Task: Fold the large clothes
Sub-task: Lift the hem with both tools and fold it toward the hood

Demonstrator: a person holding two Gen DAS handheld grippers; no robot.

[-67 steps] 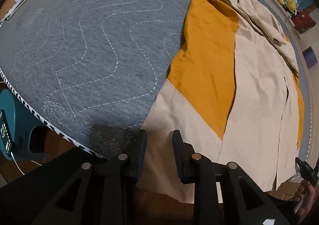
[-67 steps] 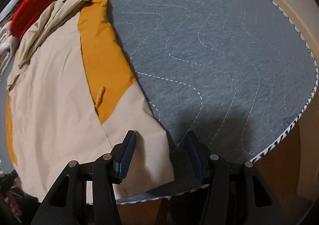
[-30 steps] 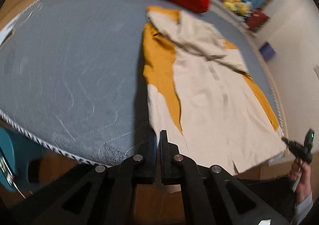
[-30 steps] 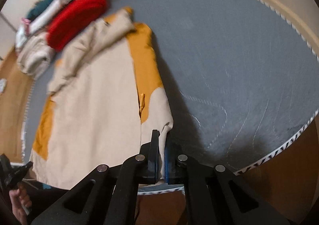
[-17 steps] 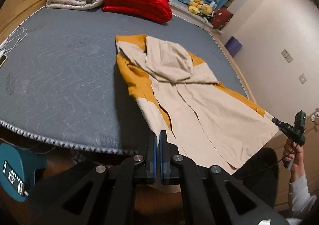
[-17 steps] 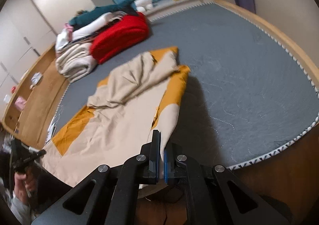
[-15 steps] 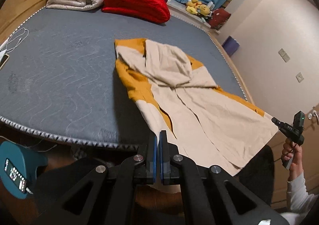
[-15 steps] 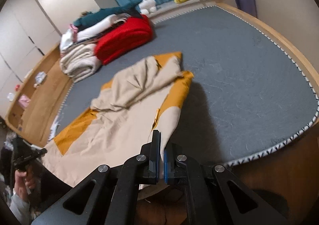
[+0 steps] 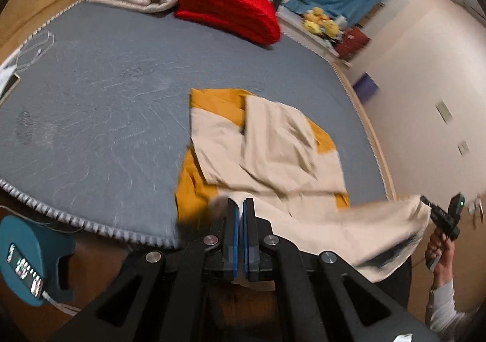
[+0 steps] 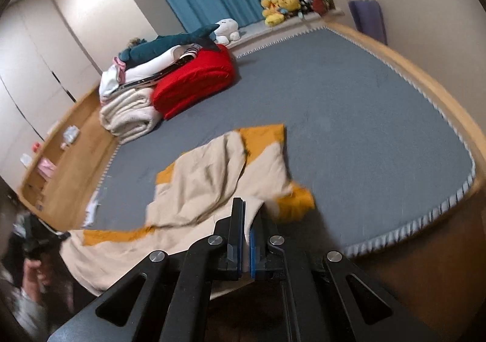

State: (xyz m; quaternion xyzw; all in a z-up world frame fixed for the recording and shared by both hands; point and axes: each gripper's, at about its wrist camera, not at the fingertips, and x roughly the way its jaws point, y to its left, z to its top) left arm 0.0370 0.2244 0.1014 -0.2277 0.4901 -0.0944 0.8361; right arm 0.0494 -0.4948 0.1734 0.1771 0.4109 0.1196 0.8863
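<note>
The beige and mustard coat [image 9: 273, 144] lies partly on the grey bed [image 9: 100, 105], its upper half with the hood spread flat, while its lower edge is lifted off the mattress and stretched in the air between the two grippers. The left gripper [image 9: 240, 205] has its fingers [image 9: 233, 229] pressed together on one corner of the hem, the cloth pinched between the blue pads. The right gripper [image 10: 246, 214] is likewise clamped tight, with a beige fold of the hem [image 10: 253, 214] sandwiched between its fingers. Seen from the left side, the right gripper [image 9: 440, 214] holds the far corner, a hand [image 9: 440, 254] wrapped round its handle.

A couple of seconds back both pairs of fingers stood apart over the hem, which lay flat at the bed's edge. Since then they have closed on it and risen, and the hem now hangs above the coat's middle. A red cushion [image 10: 194, 84] and folded blankets [image 10: 130, 114] sit at the head of the bed.
</note>
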